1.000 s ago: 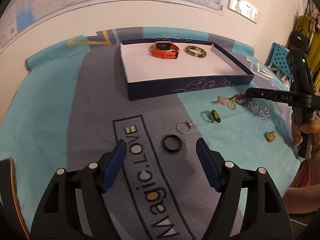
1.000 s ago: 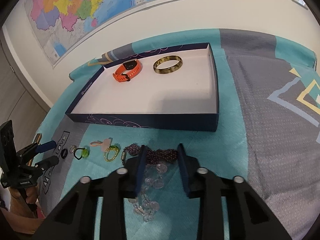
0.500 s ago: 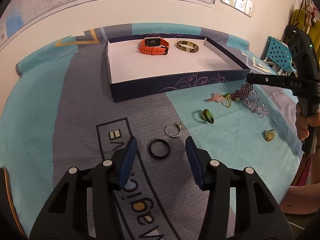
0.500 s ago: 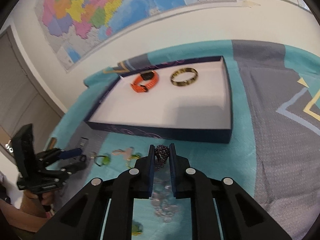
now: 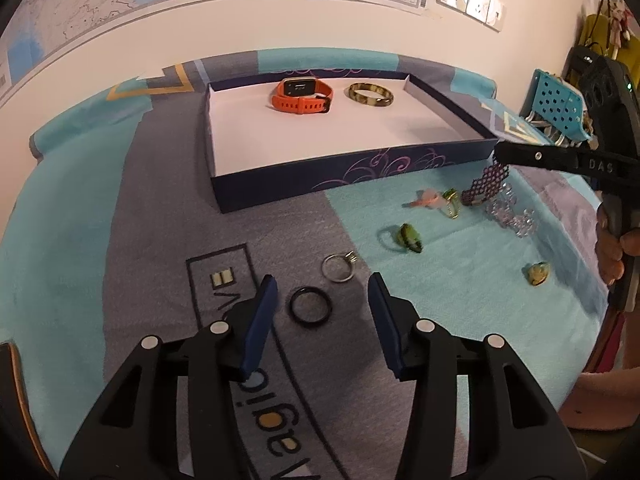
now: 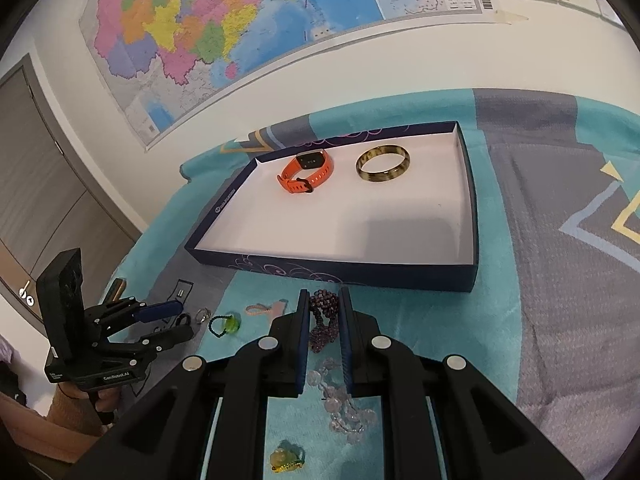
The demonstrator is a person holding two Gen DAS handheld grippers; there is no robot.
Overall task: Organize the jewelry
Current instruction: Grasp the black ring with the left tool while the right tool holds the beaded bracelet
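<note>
- The left gripper (image 5: pixel 320 300) hangs low over the grey patch of the cloth (image 5: pixel 160 248), jaws wide apart and holding nothing. The black ring (image 5: pixel 311 306) lies flat between the fingers, touching neither; I judge the spread is set to straddle it before a pinch.
- At 1 o'clock from the black ring, just beside it, lies a silver ring (image 5: pixel 338 268). A close squeeze might nudge it.
- Further to 2 o'clock sit a green ring (image 5: pixel 408 237), a pink piece (image 5: pixel 427 200) too small to name, and a yellow-green ring (image 5: pixel 451 202).
- The box (image 5: pixel 352 178) at 12 o'clock holds an orange watch (image 5: pixel 302 96) and a mottled bangle (image 5: pixel 370 95) at its far wall, set apart from each other. The near floor is bare, probably kept for the rest.
- The right gripper (image 6: pixel 324 320) has its jaws nearly together, clamped on the dark beaded bracelet (image 6: pixel 322 320). In the left wrist view the bracelet hangs from the tips, its lower end near or on the cloth; I cannot tell which.
- The clear bead bracelet (image 6: pixel 344 404) lies partly hidden beneath the right gripper's body.
- A yellow-green trinket (image 6: pixel 286 460) at 6 o'clock is too blurred to identify.
</note>
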